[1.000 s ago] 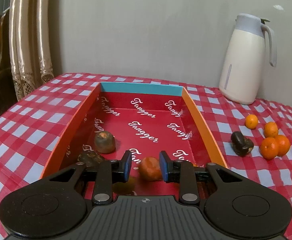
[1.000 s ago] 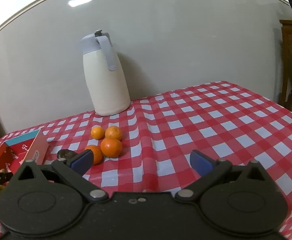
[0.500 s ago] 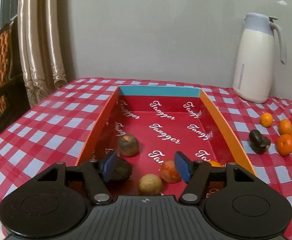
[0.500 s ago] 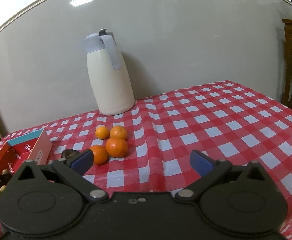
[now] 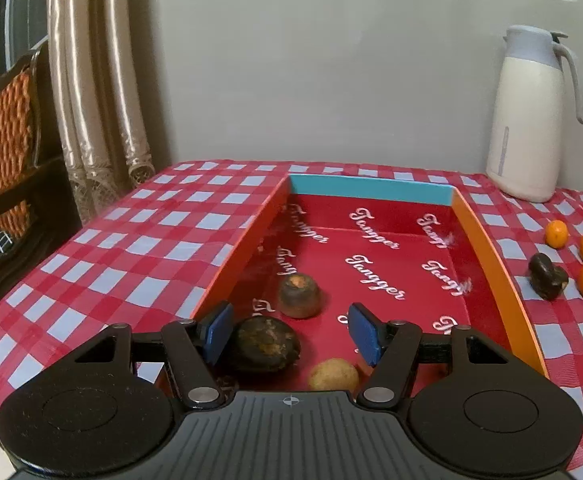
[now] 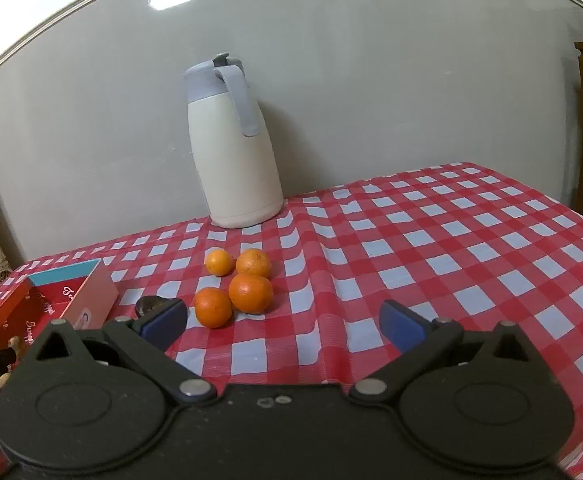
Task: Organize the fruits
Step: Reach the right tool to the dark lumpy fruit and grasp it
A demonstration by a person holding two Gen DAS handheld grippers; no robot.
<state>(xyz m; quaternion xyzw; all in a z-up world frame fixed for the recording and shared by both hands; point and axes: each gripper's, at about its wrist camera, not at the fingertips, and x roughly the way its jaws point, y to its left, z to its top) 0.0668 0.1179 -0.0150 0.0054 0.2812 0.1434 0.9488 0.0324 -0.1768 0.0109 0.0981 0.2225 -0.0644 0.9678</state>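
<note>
On the checked cloth beside the box, four small oranges (image 6: 250,293) sit bunched together, the two nearer ones touching and the two farther ones just behind them; they look firm, round and light, with a dimpled skin that should give the pads some bite. I would take each across its widest middle, from above or slightly in front, since a pinch too high or too low would likely squirt it out and set it rolling over the wrinkled cloth. A dark, shrivelled fruit (image 5: 546,276) lies between the oranges and the red box (image 5: 487,248); it looks soft and lumpy, so I judge it wants a gentler squeeze. Inside the box lie three more pieces: a brownish fruit with an orange top (image 5: 299,295) toward the left wall, a large dark one (image 5: 265,345) in front of it, and a small yellowish one (image 5: 334,374) near the camera's edge. The left gripper (image 5: 291,334) hangs over that near end of the box with its fingers apart and nothing pressed between them, though the large dark fruit sits close against the left pad. The right gripper (image 6: 285,320) hovers low over the cloth with its fingers spread wide and empty, the nearest orange just ahead of its left pad. A cream jug (image 6: 233,148) with a grey lid stands well behind the oranges, against the wall.
</note>
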